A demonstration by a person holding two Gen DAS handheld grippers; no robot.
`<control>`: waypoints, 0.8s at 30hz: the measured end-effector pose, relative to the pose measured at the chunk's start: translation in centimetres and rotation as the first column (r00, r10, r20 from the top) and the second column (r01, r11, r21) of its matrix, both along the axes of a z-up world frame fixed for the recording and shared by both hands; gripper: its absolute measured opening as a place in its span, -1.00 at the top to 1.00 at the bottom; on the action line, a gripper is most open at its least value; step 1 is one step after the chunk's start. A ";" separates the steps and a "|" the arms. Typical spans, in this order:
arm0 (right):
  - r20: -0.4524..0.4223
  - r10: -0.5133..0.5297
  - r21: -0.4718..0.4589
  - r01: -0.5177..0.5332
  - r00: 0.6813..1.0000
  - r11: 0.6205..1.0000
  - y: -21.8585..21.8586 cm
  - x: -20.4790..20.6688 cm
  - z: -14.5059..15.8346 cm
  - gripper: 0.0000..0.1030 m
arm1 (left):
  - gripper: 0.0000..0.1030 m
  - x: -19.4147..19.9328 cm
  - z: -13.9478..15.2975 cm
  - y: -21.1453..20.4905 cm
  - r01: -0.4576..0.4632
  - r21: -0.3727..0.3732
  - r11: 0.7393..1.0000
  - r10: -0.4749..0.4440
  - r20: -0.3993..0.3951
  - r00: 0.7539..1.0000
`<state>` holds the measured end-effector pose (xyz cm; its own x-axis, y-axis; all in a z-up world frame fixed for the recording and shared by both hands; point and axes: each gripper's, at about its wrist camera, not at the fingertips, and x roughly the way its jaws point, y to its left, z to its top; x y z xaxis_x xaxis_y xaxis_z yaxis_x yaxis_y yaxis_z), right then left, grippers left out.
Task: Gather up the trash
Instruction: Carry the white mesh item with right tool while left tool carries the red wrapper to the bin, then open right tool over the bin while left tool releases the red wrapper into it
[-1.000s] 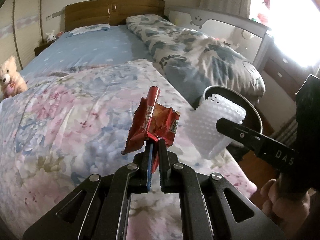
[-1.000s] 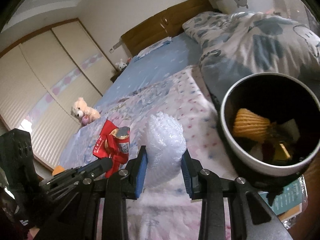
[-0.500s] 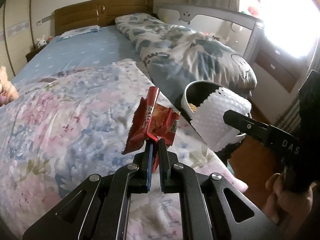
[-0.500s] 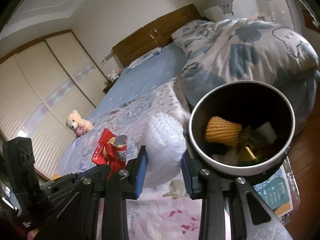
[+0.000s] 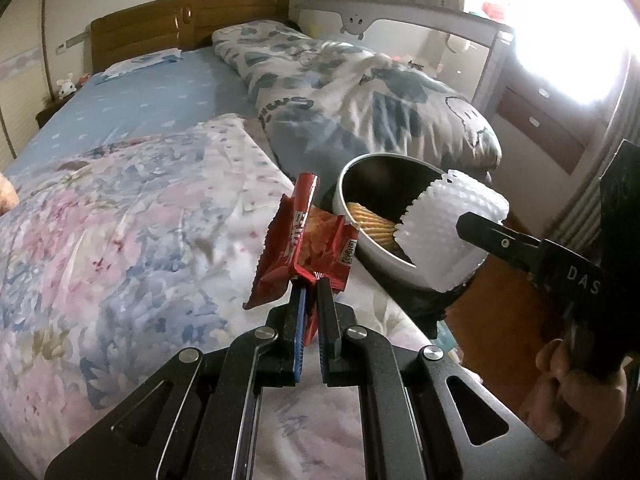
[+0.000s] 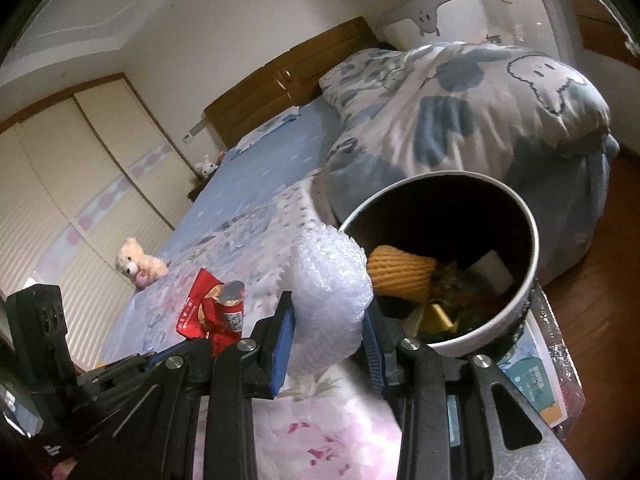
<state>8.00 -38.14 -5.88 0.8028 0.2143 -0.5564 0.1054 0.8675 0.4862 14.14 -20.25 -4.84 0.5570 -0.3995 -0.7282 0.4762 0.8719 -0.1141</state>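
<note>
The bed [image 5: 120,208] fills the view under a floral quilt. At its edge, at three o'clock, the round bin [image 6: 516,312] holds a ribbed yellow piece and dark scraps too dim to name. The right gripper [image 6: 329,320] clamps white bubble wrap [image 6: 332,292] at the bin's rim. The left gripper [image 5: 311,292] pinches a red snack wrapper [image 5: 296,248] at nine o'clock of the bin.

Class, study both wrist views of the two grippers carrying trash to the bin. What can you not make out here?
- Trash bin: its base, hidden by the right gripper holding the bubble wrap.
- Red snack wrapper in the left gripper: print too small to read.
- Window, left view: glare whites it out.
- Teddy bear: cut off in the left view.
</note>
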 end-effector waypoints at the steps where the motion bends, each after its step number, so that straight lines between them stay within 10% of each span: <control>1: -0.001 -0.005 0.000 0.005 1.000 1.000 -0.2 0.0 0.0 0.36 | 0.91 0.0 0.0 -0.2 0.004 0.001 1.000 -0.004 0.000 1.000; 24: -0.019 -0.105 -0.006 0.104 0.994 0.995 -5.6 0.7 -0.7 0.35 | 0.91 1.5 0.5 -6.0 0.093 0.005 0.996 -0.093 -0.003 0.996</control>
<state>8.68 -43.78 -6.58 0.8098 0.1270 -0.5728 0.2048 0.8537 0.4789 15.66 -26.23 -4.36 0.5151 -0.4461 -0.7318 0.5552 0.8242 -0.1116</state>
